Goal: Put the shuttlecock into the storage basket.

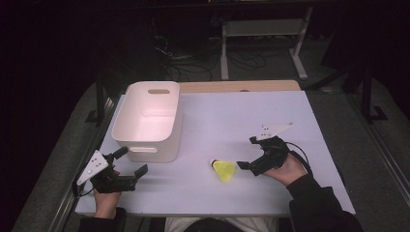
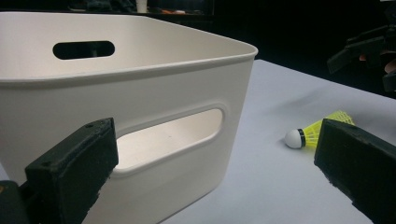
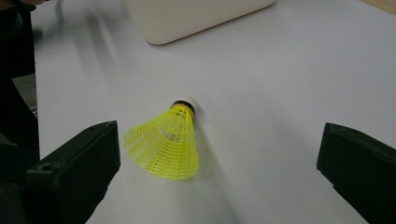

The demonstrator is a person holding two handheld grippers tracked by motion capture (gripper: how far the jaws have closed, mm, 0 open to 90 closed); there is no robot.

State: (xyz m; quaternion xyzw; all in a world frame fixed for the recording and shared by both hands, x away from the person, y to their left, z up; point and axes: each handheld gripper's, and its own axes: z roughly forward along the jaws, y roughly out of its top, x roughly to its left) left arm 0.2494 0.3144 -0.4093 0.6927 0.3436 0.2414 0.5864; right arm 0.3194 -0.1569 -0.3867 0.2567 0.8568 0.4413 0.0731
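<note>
Two sets of jaws, both spread wide and holding nothing, are what I have in front of me. My right gripper [image 1: 246, 152] sits just right of the yellow shuttlecock [image 1: 224, 170], which lies on its side on the desk [image 1: 232, 116], near the front edge. My left gripper [image 1: 131, 162] hovers at the near left, just before the white bin [image 1: 147, 121].
</note>
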